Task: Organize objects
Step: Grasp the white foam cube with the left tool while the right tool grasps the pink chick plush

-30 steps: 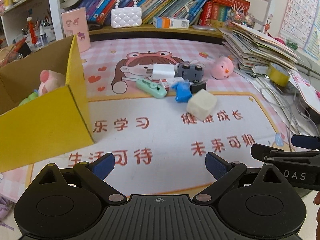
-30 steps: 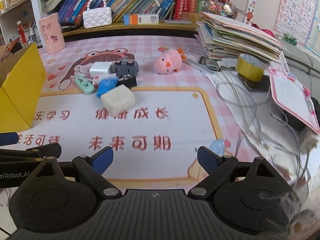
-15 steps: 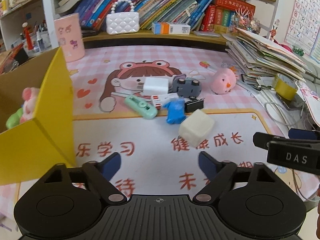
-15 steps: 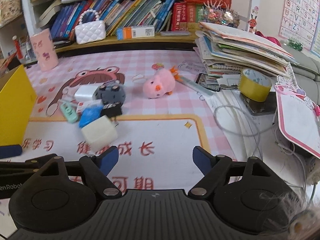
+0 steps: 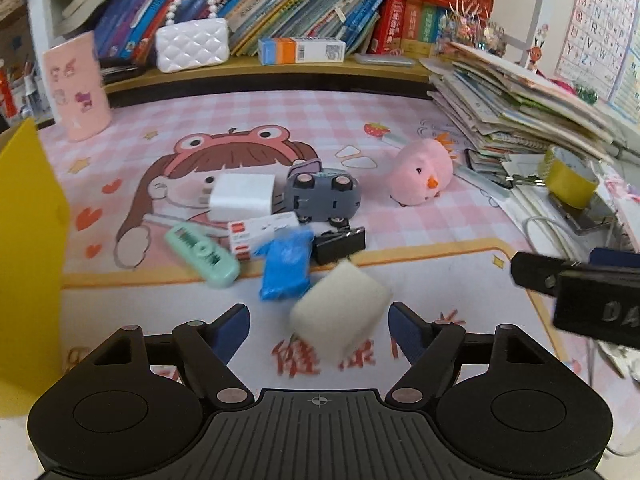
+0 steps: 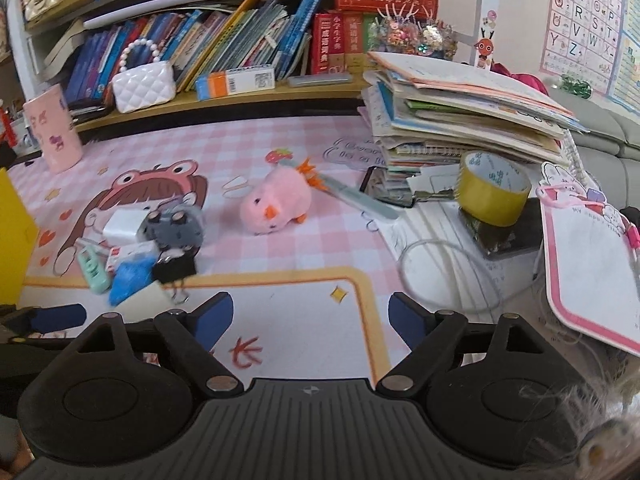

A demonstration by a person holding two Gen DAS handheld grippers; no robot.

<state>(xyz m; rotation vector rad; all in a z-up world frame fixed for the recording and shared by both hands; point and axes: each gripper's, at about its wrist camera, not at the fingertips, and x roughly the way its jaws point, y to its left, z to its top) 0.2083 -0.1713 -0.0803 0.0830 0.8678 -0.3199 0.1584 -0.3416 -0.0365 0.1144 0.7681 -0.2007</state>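
Note:
A cluster of small objects lies on the pink desk mat: a white sponge block point(image 5: 340, 312), a blue packet point(image 5: 286, 264), a black binder clip point(image 5: 340, 240), a mint green tape dispenser point(image 5: 202, 250), a white charger point(image 5: 240, 197), a grey toy car point(image 5: 324, 196). A pink plush chick point(image 5: 422, 176) lies apart to the right; it also shows in the right wrist view point(image 6: 276, 202). My left gripper point(image 5: 319, 330) is open, with the sponge block between its fingers. My right gripper point(image 6: 310, 318) is open and empty, short of the chick. A yellow box point(image 5: 28, 248) stands at left.
A stack of books and papers point(image 6: 460, 120) and a yellow tape roll point(image 6: 494, 188) sit at right, with a cable point(image 6: 448, 276) and a pink-framed board point(image 6: 592, 272). A pink cup point(image 5: 78, 86) and a white purse point(image 5: 192, 44) stand at the back by the bookshelf.
Both grippers have moved forward toward the objects. The sponge block now sits between the left fingers; the yellow box has slid to the left edge of view. The chick is closer to the right gripper.

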